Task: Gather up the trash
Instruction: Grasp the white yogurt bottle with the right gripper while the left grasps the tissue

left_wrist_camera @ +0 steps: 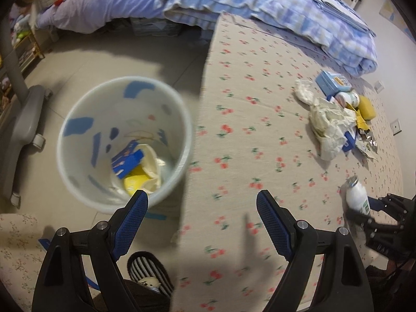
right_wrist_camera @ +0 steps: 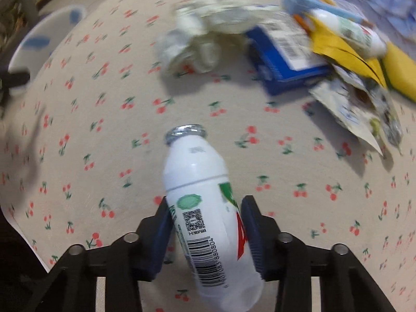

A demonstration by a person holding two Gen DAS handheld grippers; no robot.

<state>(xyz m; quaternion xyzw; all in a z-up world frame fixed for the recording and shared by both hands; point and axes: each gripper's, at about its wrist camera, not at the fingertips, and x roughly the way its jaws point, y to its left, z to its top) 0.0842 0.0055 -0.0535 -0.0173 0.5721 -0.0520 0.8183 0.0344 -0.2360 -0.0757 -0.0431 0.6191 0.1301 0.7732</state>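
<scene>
With its jaws closed on the lower half of the white bottle point(right_wrist_camera: 208, 208), the right gripper point(right_wrist_camera: 208, 236) carries it above the cherry-print bed point(right_wrist_camera: 78, 130), so the step in hand looks like taking it to the bin point(left_wrist_camera: 124, 143). The bin stands on the floor just beside the bed and holds some trash. The left gripper point(left_wrist_camera: 202, 213) hangs wide open and empty near it. Next, I'd say: swing the bottle over the rim and let go. More trash point(left_wrist_camera: 335, 122) waits on the bed.
</scene>
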